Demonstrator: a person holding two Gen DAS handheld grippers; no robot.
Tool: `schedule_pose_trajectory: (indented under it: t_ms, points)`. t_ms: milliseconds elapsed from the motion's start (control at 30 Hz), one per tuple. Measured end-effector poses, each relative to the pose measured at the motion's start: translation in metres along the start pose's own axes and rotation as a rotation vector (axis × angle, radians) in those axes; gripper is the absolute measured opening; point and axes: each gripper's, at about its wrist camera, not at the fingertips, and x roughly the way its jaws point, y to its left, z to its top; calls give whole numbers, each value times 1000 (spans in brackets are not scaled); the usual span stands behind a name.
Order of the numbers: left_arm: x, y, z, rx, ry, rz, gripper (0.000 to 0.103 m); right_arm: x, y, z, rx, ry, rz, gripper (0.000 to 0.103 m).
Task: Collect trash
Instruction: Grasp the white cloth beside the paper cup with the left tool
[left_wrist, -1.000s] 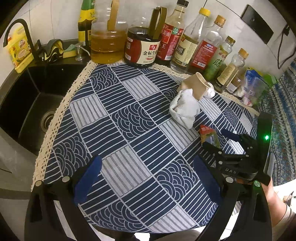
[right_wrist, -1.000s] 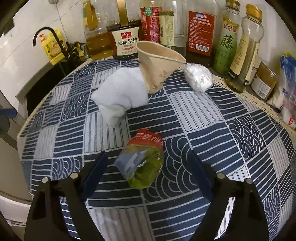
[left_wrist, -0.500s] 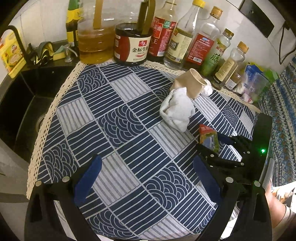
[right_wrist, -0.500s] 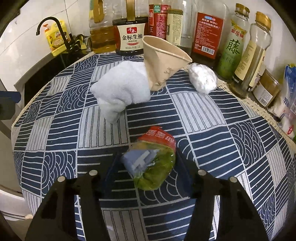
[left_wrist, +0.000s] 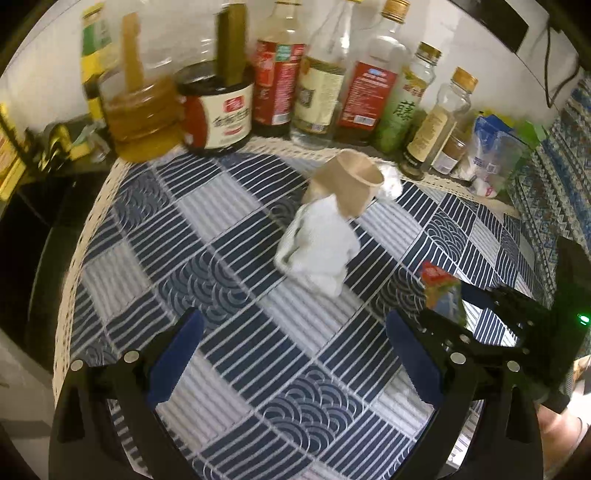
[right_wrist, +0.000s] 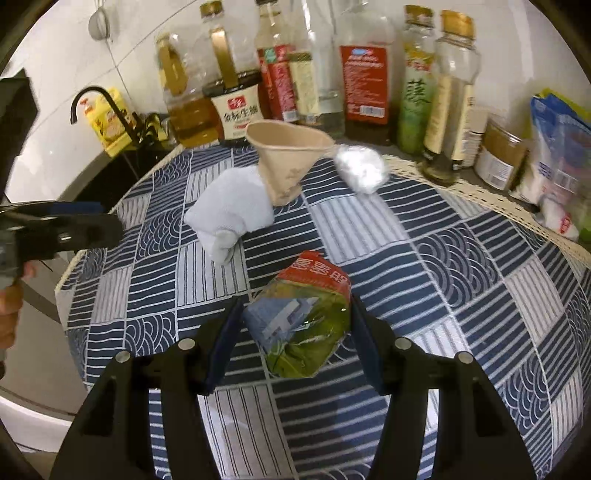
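A crumpled green and red snack wrapper (right_wrist: 304, 321) hangs just above the blue patterned cloth (right_wrist: 461, 295), with my right gripper (right_wrist: 295, 332) shut on it, both pads pressed to its sides. In the left wrist view the same wrapper (left_wrist: 441, 293) shows in the right gripper (left_wrist: 448, 306) at the right. A white crumpled tissue (left_wrist: 319, 245) lies mid-cloth under a tipped paper cup (left_wrist: 351, 181). Behind the cup sits a white wad (right_wrist: 362, 168). My left gripper (left_wrist: 295, 354) stands open over bare cloth, in front of the tissue.
A row of sauce and oil bottles (left_wrist: 317, 74) lines the back wall. A dark sink (left_wrist: 33, 229) with a black tap (right_wrist: 99, 107) lies to the left. Bags and jars (right_wrist: 550, 155) crowd the back right. A hand (right_wrist: 11, 306) holds the left gripper.
My right gripper closed on the snack wrapper and lifted it slightly off the cloth. The left gripper moved in over the cloth toward the tissue and stayed open.
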Motion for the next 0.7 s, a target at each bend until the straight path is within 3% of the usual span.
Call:
schedule_pose_trajectory:
  t_ms: [200,433,700]
  points:
    - [26,-21,19,58,33,-28,95,-16,-15,-12,46,-9,28,58]
    - [64,-35,39,112,79,10,95,-24,-34,-25,88,-11,36,58]
    - [90,-38,46,123,114,46,84,-20,-49,-31,117,-1,52,58]
